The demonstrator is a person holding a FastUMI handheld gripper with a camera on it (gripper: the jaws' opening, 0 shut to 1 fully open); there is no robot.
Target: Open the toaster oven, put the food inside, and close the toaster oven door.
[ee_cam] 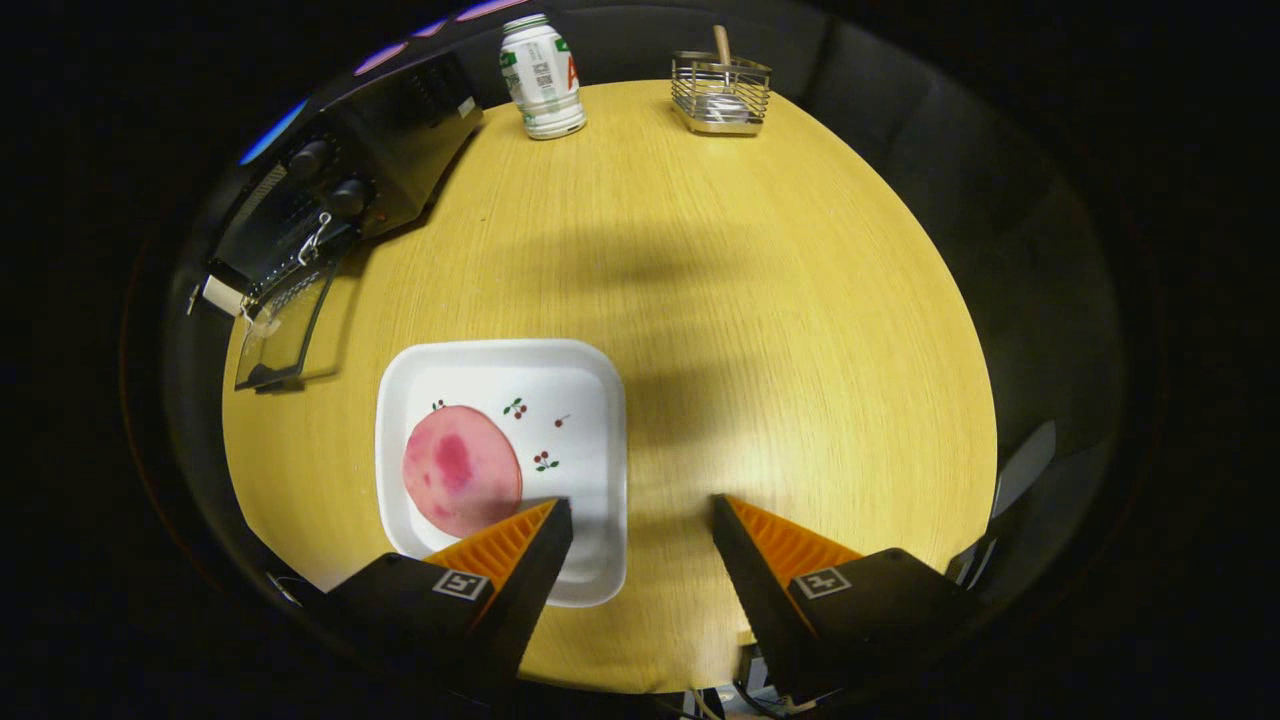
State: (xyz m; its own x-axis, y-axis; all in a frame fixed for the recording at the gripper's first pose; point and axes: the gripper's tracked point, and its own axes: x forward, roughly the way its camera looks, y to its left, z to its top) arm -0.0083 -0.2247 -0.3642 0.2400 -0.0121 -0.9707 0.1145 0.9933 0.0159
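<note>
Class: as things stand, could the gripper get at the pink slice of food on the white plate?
Probably yes. The gripper is open, and the pink slice lies uncovered on the white plate beside one finger, with nothing over it.

Round wood-grain desk (760, 330), kinda yellow, lit warm from above. Soft shadows fall across it just beyond the fingers. Dark booth walls (1000, 180) all around.
</note>
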